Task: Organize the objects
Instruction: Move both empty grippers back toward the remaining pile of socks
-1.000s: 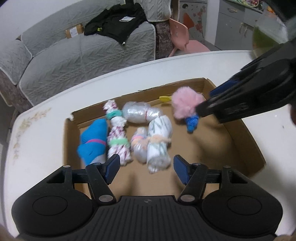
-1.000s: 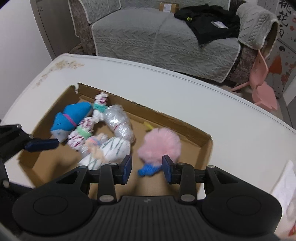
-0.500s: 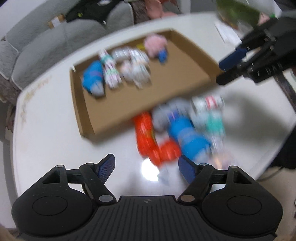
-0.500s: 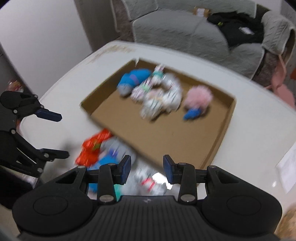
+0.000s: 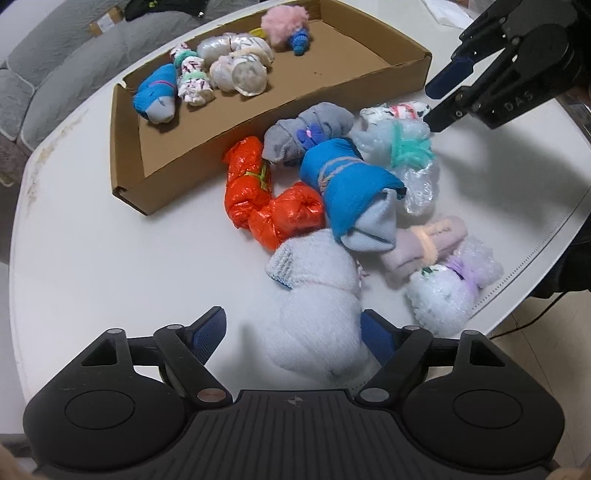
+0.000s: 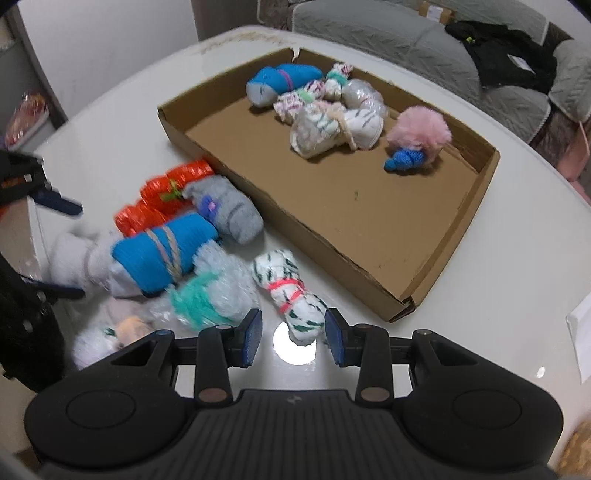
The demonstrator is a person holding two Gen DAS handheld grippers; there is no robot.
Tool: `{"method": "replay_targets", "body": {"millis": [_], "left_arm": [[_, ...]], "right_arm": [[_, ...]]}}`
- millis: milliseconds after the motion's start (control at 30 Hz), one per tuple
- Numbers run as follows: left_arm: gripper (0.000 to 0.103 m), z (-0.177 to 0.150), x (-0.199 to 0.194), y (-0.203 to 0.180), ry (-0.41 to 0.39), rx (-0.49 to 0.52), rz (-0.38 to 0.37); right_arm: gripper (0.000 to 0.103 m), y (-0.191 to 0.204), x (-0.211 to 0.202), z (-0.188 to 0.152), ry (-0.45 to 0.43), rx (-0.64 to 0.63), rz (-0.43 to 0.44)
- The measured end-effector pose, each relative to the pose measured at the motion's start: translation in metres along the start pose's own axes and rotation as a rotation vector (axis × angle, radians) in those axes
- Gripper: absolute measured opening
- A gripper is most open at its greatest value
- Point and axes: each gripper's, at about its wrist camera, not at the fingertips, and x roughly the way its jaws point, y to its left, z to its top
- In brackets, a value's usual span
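Observation:
A cardboard tray on the white table holds several rolled bundles, among them a pink fluffy one. In front of the tray lies a pile of bundles: orange, grey, blue, white fuzzy sock, striped white roll. My left gripper is open, with the white fuzzy sock between its fingers. My right gripper is open, its fingers on either side of the striped roll's near end.
A grey sofa with a black garment stands beyond the table. The table's rounded edge runs close to the pile on the right. A white paper lies at the table's right side.
Both grippers have pulled back from over the tray to the pile in front of it. The right gripper opened wider. The pink bundle lies in the tray.

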Motion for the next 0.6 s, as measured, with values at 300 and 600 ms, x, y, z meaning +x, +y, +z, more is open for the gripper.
{"method": "replay_targets", "body": {"millis": [300,600], "left_arm": [[0.084,-0.005,0.010,-0.004,-0.005,0.015,-0.007],[0.073,-0.004,0.015,-0.004,-0.027,0.010,-0.040]], "right_arm": [[0.034,0.007,0.012,0.008,-0.016,-0.040,0.006],[0.031,0.008,0.019,0.014,-0.021,-0.034,0.017]]}}
